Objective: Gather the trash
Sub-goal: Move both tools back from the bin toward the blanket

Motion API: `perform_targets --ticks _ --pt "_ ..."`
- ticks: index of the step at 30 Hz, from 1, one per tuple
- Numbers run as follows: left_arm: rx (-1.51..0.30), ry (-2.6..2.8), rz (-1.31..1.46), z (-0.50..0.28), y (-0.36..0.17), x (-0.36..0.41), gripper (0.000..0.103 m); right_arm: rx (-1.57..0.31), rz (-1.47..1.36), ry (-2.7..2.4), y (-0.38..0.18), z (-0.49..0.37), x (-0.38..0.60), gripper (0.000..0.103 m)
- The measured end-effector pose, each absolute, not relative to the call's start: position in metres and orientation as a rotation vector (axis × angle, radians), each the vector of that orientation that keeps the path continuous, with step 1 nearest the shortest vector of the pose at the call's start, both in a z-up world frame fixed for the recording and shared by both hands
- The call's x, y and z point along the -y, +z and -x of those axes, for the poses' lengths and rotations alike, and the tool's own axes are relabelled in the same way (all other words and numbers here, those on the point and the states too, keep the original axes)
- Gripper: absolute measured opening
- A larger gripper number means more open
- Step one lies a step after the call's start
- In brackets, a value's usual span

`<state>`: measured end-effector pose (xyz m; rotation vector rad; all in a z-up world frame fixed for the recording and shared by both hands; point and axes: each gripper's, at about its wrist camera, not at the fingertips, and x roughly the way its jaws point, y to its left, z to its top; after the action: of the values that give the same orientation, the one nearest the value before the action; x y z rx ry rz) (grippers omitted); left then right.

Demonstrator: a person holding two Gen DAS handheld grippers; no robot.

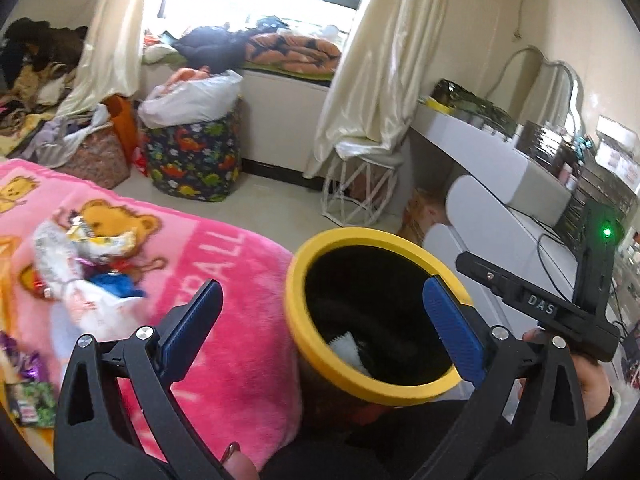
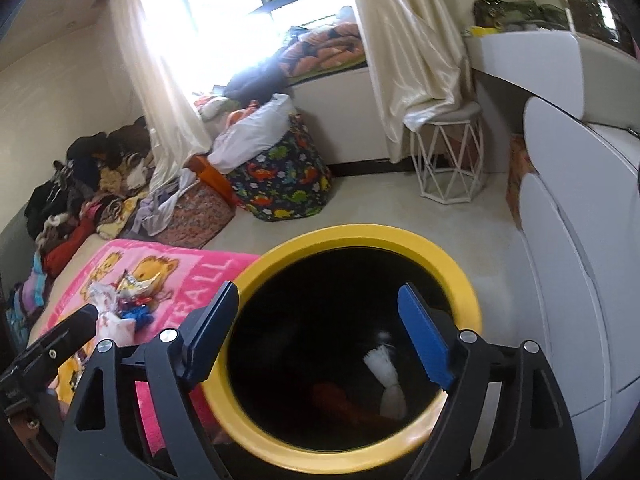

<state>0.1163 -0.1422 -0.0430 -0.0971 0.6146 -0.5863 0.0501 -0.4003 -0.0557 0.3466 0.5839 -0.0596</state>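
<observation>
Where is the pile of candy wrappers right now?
The wrapper pile lies on the pink teddy-bear blanket, at the left in both wrist views. It sits left of the yellow-rimmed bin, not in it.

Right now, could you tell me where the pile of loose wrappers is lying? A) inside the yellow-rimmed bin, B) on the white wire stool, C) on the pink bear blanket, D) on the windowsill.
C: the wrappers lie in a heap on the pink bear blanket, beside the yellow-rimmed bin, not inside it.
</observation>
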Motion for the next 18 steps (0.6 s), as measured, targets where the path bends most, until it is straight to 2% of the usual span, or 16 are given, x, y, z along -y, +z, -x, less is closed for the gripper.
perform_targets --ticks 4,18 --pt "-0.592 -0.536 0.106 -0.112 -0.039 0.119 0.092 -0.577 -0.319 -0.028 -0.052 -0.051 0.382 0.083" --pt "-0.542 -0.400 0.151 -0.105 -0.031 0.049 0.092 -0.556 -0.227 0.092 -0.039 -0.054 0.323 0.084"
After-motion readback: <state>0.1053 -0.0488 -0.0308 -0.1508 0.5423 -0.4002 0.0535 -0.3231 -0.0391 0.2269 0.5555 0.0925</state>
